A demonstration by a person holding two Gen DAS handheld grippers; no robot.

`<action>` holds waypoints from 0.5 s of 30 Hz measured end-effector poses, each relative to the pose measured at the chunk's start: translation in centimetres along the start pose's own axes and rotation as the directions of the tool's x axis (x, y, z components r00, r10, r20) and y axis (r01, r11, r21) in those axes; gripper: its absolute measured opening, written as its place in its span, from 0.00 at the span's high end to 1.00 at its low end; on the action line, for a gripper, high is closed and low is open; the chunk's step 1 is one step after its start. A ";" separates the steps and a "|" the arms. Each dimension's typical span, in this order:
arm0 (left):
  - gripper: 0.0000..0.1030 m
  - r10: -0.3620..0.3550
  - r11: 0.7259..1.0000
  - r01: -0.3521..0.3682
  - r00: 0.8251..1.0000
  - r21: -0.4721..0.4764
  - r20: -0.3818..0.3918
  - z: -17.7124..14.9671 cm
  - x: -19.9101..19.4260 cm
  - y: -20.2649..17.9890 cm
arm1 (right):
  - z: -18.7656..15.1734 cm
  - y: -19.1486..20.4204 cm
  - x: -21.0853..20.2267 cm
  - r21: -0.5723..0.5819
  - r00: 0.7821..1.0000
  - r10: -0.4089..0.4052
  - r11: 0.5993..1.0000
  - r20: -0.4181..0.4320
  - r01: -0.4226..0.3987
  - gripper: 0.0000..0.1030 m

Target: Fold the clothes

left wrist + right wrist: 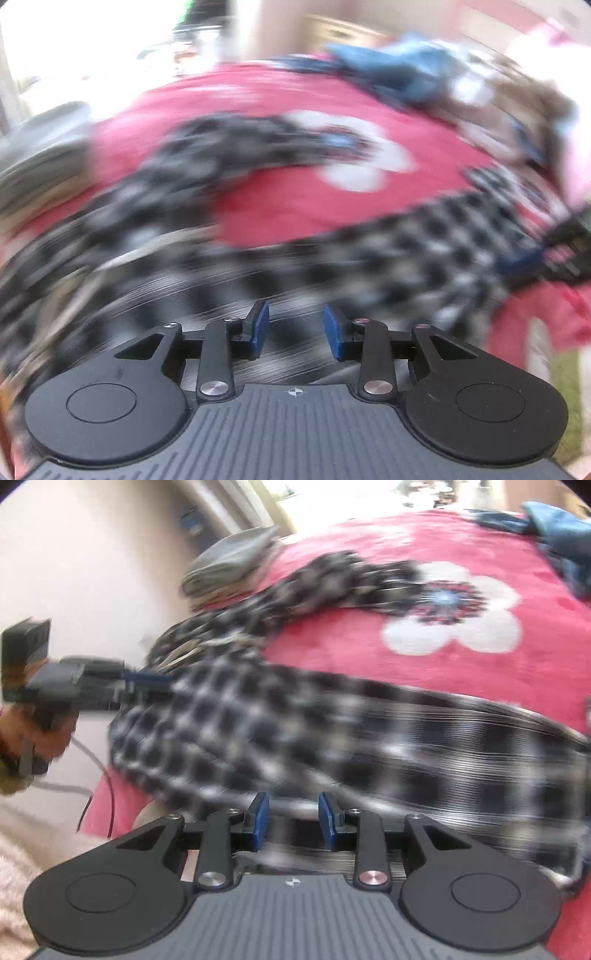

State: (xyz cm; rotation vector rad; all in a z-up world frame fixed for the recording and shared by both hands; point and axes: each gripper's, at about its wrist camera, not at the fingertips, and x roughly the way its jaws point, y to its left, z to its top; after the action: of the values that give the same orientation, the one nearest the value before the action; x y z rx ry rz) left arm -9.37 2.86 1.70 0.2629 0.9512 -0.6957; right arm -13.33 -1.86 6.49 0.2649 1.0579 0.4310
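Checked shirt (295, 723) sprawls lengthwise across the red bed (369, 657), directly under both grippers, left (296, 328) and right (293, 819), their jaws part open and gripping nothing

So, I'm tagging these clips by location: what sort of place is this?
Most likely a bedroom at home: a red blanket with a white flower print covers what looks like a bed, a black-and-white checked shirt is spread on it, and crumpled blue clothes wait beyond.
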 end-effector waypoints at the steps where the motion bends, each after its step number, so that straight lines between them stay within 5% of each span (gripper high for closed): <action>1: 0.68 -0.027 0.999 0.027 1.000 0.022 -0.009 0.1 1.1 -1.3 | 0.1 -0.7 -0.2 0.028 1.000 -0.029 0.999 0.011 0.029 0.68; 6: 0.68 -0.092 0.992 0.098 0.993 0.076 -0.072 0.3 6.0 -6.5 | 1.9 -5.5 -2.6 0.120 0.972 -0.214 0.972 0.091 0.203 0.70; 9: 0.68 -0.039 0.995 0.048 0.995 0.093 -0.091 0.7 6.9 -8.4 | 3.7 -10.8 -6.5 0.207 0.866 -0.453 0.887 0.214 0.413 0.67; 12: 0.68 -0.015 0.997 0.022 0.996 0.079 -0.088 1.0 7.0 -9.2 | 5.1 -16.3 -9.1 0.341 0.779 -0.601 0.781 0.181 0.523 0.64; 14: 0.68 -0.015 0.998 0.021 0.996 0.063 -0.092 1.0 6.8 -9.4 | 5.6 -18.3 -9.0 0.365 0.772 -0.621 0.755 0.133 0.544 0.64; 15: 0.68 -0.014 0.998 0.020 0.995 0.054 -0.096 0.8 6.8 -9.5 | 5.8 -18.8 -8.4 0.362 0.788 -0.606 0.763 0.110 0.536 0.62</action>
State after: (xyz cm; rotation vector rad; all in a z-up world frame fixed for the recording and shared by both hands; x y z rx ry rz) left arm -12.35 -7.63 -2.52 0.3396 1.0270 -0.7310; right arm -7.74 -22.44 8.02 0.2460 0.9257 -0.3302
